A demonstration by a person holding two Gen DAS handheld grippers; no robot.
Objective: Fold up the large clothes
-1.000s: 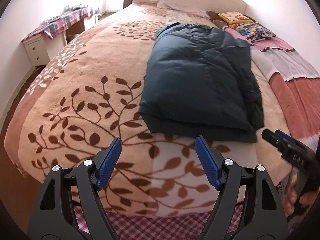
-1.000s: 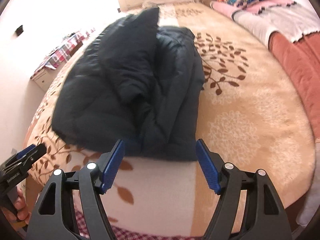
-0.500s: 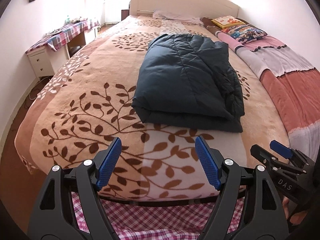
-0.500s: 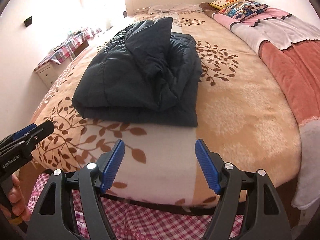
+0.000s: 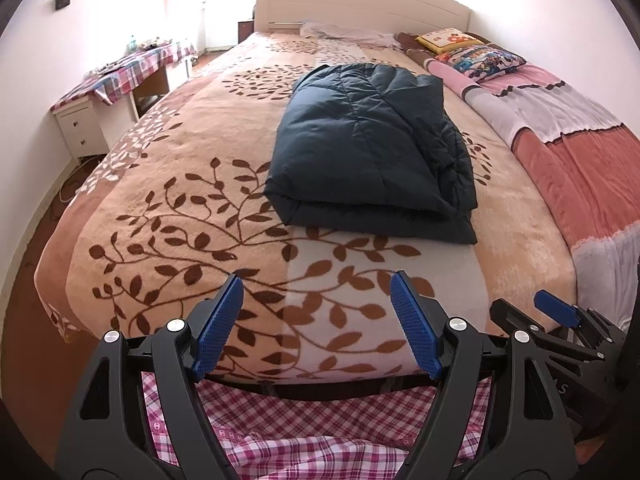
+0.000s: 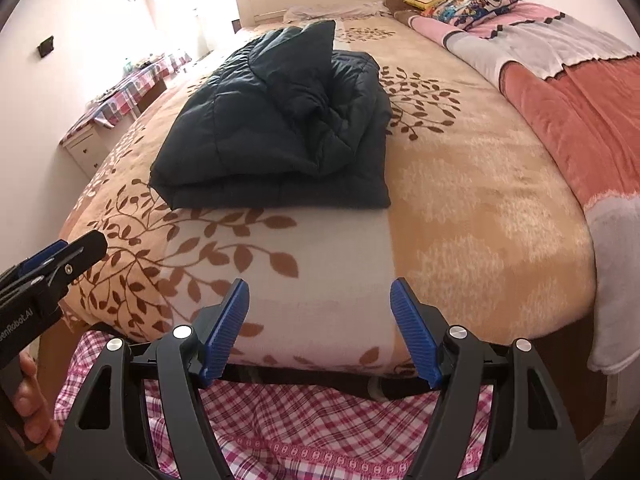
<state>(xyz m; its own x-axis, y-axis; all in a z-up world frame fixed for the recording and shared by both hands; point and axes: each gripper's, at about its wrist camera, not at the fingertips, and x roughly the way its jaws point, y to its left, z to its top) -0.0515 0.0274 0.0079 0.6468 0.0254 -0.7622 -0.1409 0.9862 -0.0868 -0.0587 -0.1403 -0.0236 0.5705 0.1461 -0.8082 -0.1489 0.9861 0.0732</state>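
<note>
Wide apart and empty, the blue pads of the left claw [image 5: 316,328] and the right claw [image 6: 320,328] are held level at the foot of the bed [image 5: 168,216], side by side, both aimed up its length; nothing is gripped by either. The right claw's tip is seen at the edge of the left view, the left claw's at the edge of the right view. Well beyond both, the dark quilted jacket [image 5: 372,152] is seen lying folded in about 2 thick layers near the middle of the leaf-patterned blanket, its fold edge facing the claws. From the right view, 1 loose flap [image 6: 304,60] is seen puffed up on top. The padding is judged soft, light and springy, with a slick shell likely to slide; a hold on the stacked edge or corners is judged surest.
</note>
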